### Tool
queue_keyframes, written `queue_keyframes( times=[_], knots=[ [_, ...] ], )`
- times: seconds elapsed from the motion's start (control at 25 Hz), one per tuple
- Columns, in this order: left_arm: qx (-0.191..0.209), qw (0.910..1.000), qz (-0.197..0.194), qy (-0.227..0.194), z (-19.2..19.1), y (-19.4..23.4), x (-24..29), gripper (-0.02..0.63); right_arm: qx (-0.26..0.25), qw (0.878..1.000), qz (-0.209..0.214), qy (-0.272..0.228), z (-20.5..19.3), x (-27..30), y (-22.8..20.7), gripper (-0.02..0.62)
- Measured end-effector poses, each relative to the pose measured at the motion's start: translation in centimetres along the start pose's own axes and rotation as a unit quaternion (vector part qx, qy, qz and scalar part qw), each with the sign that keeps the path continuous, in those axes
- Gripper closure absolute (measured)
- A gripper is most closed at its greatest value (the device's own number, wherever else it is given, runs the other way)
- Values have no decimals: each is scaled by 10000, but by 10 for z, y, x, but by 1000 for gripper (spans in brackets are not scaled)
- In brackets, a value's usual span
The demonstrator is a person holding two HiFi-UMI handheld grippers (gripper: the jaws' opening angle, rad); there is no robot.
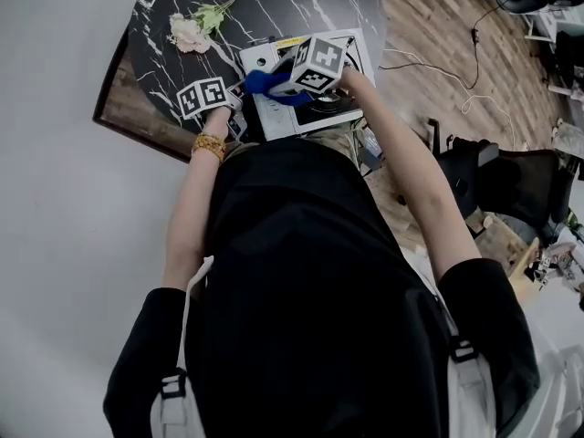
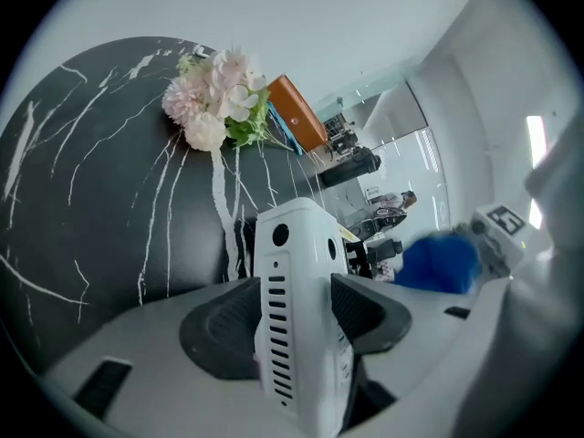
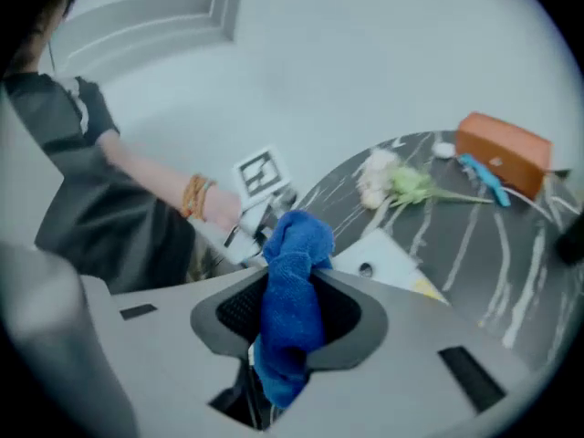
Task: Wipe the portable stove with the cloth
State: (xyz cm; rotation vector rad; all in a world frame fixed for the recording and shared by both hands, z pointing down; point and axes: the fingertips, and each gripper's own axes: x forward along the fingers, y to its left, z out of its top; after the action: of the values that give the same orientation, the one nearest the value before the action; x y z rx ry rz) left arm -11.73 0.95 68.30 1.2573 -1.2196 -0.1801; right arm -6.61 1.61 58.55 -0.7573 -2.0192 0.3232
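Blue fluffy cloth (image 3: pixel 294 272) is bunched up in my right claw (image 3: pixel 292 316). The claw is squeezed tight on it and holds it over the white metal portable stove (image 1: pixel 276 117). My left claw (image 2: pixel 297 318) is part way open and clamped on the stove's side, the one with the little slots. The stove sits on the black marble tabletop (image 1: pixel 164 26), near some pale pink flowers (image 2: pixel 214 99).

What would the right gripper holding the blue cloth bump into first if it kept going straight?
Probably the white boxy portable stove just beyond the blue towelling cloth; depth is unclear, so the left gripper could come first.
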Motion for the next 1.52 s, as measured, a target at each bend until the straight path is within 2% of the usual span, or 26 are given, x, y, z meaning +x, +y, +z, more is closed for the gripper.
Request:
queue_keyframes(
  times=[0.04, 0.08, 0.12, 0.16, 0.2, 0.24, 0.44, 0.56, 0.72, 0.88, 0.92, 1.0, 1.08, 1.12, 1.16, 1.2, 1.28, 1.32, 1.36, 1.4, 1.44, 1.48, 1.52],
  knots=[
    [139, 9998, 9, 147, -4, -3, 2, 369, 436, 9969, -453, -472, 12, -20, -29, 494],
    [282, 9991, 12, 322, -10, -7, 6, 369, 1007, 9865, -939, -890, 17, -37, -61, 492],
    [404, 9980, 21, 483, -15, -11, 10, 368, 1632, 9704, -1355, -1158, 14, -50, -91, 494],
    [495, 9970, 45, 596, -20, -13, 13, 358, 2185, 9547, -1629, -1194, 5, -54, -114, 494],
    [547, 9963, 75, 659, -22, -12, 13, 344, 2530, 9458, -1773, -1001, -8, -49, -129, 494],
    [553, 9961, 94, 687, -22, -10, 13, 344, 2624, 9444, -1858, -687, -22, -41, -136, 494],
    [266, 9976, 1, 636, -23, -8, 12, 337, 1863, 9563, -2214, 408, -48, -34, -142, 497],
    [131, 9979, -71, 623, -22, -8, 14, 331, 1717, 9543, -2312, 802, -63, -48, -152, 497],
    [53, 9980, -91, 619, -26, -6, 12, 331, 1862, 9418, -2538, 1183, -96, -75, -161, 497],
    [51, 9982, -115, 579, -22, -7, 14, 330, 1886, 9177, -3115, 1589, -130, -115, -179, 497],
    [32, 9983, -123, 560, -20, -8, 16, 330, 1922, 9137, -3220, 1564, -133, -122, -183, 497],
    [-67, 9983, -93, 574, -24, -4, 15, 330, 1983, 9149, -3308, 1191, -130, -128, -180, 497],
    [-125, 9980, -17, 624, -33, 2, 7, 328, 1757, 9196, -3496, 352, -116, -135, -163, 495],
    [-97, 9981, -13, 614, -32, 1, 7, 328, 1516, 9162, -3708, -85, -109, -148, -155, 495],
    [-55, 9983, -34, 587, -29, -2, 9, 328, 1248, 9079, -3986, -360, -109, -167, -148, 495],
    [-29, 9984, -57, 558, -26, -4, 12, 327, 994, 8958, -4312, -403, -116, -185, -141, 495],
    [-38, 9988, -72, 480, -24, -6, 14, 324, 535, 8685, -4926, 128, -150, -209, -131, 495],
    [-56, 9990, -72, 427, -24, -5, 15, 321, 379, 8626, -5021, 494, -171, -209, -126, 495],
    [-74, 9993, -71, 373, -23, -3, 14, 316, 323, 8683, -4893, 750, -189, -199, -120, 495],
    [-88, 9994, -69, 326, -23, -2, 13, 314, 344, 8829, -4608, 834, -200, -181, -113, 495],
    [-94, 9995, -67, 293, -23, -1, 12, 311, 382, 8986, -4300, 788, -205, -162, -105, 495],
    [-91, 9995, -65, 280, -23, -1, 11, 311, 400, 9092, -4083, 703, -206, -144, -97, 495],
    [-80, 9996, -61, 282, -23, -1, 11, 311, 393, 9133, -4001, 649, -205, -133, -93, 500]
  ],
)
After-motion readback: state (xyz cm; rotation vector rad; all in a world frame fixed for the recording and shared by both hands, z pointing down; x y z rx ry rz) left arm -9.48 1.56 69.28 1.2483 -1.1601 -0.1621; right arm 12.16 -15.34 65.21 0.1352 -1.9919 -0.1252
